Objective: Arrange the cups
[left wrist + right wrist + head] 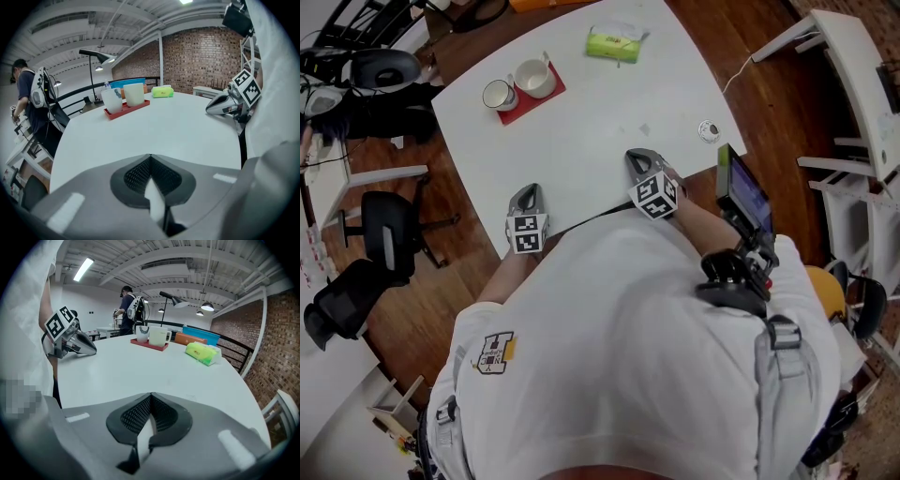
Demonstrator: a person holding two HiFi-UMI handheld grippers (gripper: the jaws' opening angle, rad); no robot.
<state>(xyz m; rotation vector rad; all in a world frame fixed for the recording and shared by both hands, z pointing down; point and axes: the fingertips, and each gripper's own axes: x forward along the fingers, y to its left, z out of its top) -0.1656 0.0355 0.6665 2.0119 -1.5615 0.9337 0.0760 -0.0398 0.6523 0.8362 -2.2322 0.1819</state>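
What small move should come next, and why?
Probably open the left gripper and reach for the cups: it and the right gripper rest shut, empty, at the near edge of the table, the cups far off on the red mat.

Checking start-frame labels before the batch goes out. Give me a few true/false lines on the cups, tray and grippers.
1. Two cups stand upright, side by side, on the red tray. True.
2. The left gripper holds a cup. False: its jaws are shut on nothing, and it sits at the near edge of the table, far from the cups.
3. The right gripper is shut and empty. True.
4. The green pack lies on the red tray. False: it lies on the bare table, apart from the tray.
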